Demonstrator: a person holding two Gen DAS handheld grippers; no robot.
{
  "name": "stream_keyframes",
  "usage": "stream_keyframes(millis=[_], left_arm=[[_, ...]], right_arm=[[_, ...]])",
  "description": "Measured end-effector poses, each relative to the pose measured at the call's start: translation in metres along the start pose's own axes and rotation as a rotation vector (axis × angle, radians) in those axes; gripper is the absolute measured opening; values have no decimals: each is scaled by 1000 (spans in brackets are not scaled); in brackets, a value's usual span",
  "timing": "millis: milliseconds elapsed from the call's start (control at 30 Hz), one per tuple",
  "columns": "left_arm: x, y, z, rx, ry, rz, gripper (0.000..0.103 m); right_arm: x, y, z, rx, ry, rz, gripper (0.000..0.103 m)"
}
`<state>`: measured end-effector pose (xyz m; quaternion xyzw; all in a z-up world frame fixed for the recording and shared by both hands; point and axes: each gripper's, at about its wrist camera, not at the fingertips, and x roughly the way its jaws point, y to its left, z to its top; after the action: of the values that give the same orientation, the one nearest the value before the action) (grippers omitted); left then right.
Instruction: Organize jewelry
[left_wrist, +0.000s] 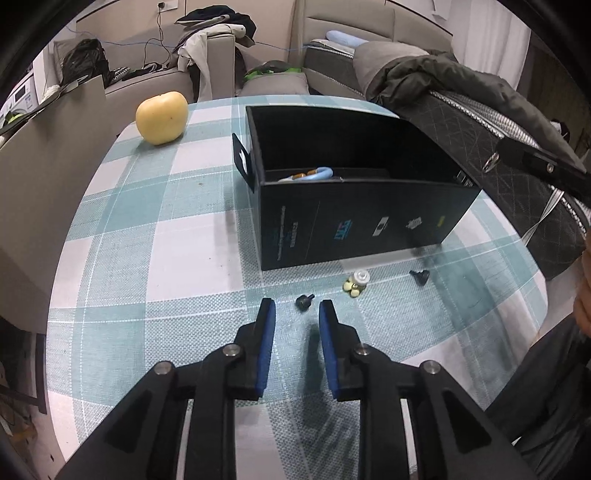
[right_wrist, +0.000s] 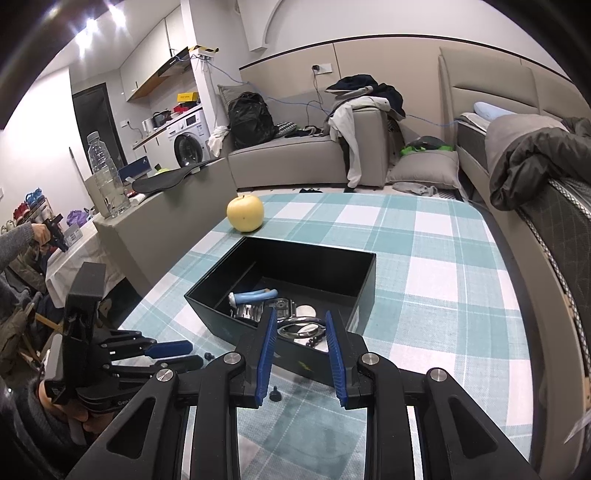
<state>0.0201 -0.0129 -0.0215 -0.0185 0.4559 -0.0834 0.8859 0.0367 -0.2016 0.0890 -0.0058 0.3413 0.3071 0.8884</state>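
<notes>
Now we hover over the jewelry.
Our left gripper (left_wrist: 297, 308) gapes just short of a small black stud (left_wrist: 304, 301); our right gripper (right_wrist: 300, 320), parted and empty, hangs above the black box (right_wrist: 364, 273).

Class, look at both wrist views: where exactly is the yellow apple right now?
The yellow apple sits on the checked tablecloth near the table's far edge, beyond the open black box, far left in the left wrist view, apart from the box.

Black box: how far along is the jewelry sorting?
Partly done. The black box already holds a watch and a blue piece. Nothing is held: the left hand-held gripper, jaws apart, lines up on a small black stud. Yellow earrings and another black stud remain on the cloth.
</notes>
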Motion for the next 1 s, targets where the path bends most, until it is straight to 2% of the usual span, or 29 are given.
stream_keyframes(millis=[133, 467, 533, 567, 733, 1000], left_arm=[[7, 2, 0, -3, 21, 13, 19], [12, -10, 3, 48, -12, 45, 21], [13, -10, 3, 55, -23, 47, 17], [13, -10, 3, 50, -27, 40, 6], [7, -8, 2, 23, -51, 17, 6], [-35, -16, 8, 49, -223, -22, 6]], right_arm=[[1, 0, 0, -2, 2, 1, 26], [2, -1, -1, -2, 11, -5, 26], [2, 0, -1, -3, 9, -7, 26], [2, 0, -1, -4, 10, -7, 26], [1, 0, -1, -6, 3, -15, 26], [-3, -1, 1, -2, -20, -13, 26]])
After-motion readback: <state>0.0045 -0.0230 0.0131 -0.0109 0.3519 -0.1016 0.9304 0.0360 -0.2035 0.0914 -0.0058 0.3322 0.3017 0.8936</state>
